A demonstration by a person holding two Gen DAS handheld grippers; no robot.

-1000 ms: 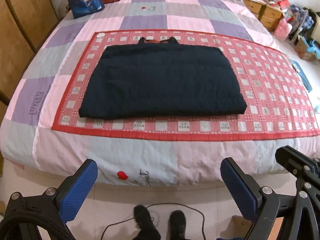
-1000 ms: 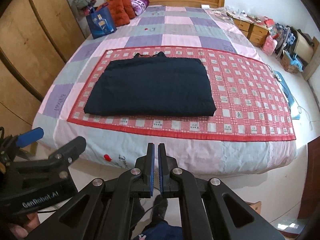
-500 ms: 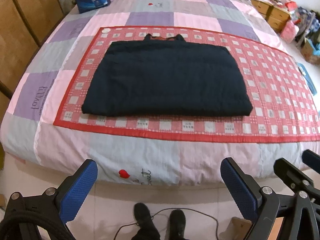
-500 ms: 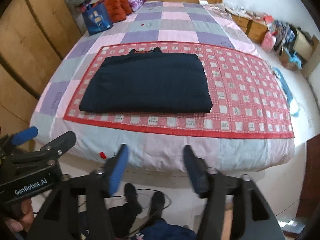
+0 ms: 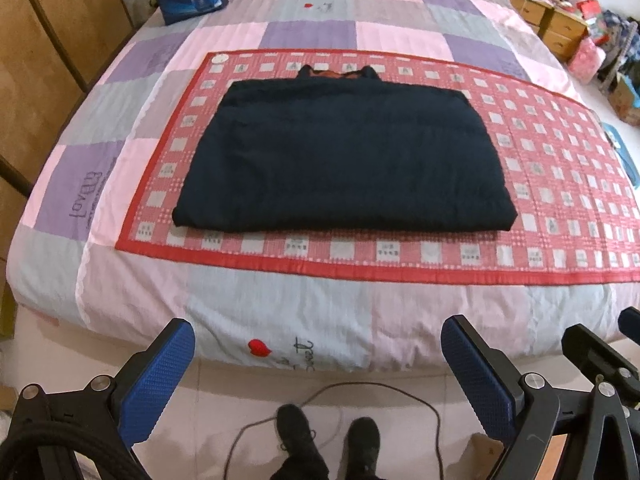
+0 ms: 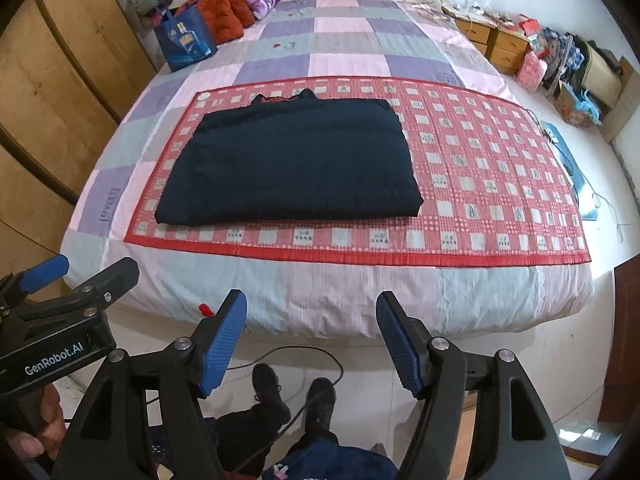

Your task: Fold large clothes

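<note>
Folded dark navy garment [image 5: 344, 156]: on red checked rectangular mat [image 5: 540, 184], toward its left end. Mat: across patchwork quilted bed [image 5: 280, 312]. Blue paper bag [image 6: 185, 40]: far left corner, before orange padded jacket [image 6: 224, 10].

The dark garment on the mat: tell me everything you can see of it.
The dark garment is navy, thick and soft-looking, folded into a flat, neat rectangle. Its collar, showing a reddish lining, pokes out at the far edge. It lies on the left part of the red checked mat, inside the mat's borders. Neither tool touches it.
</note>
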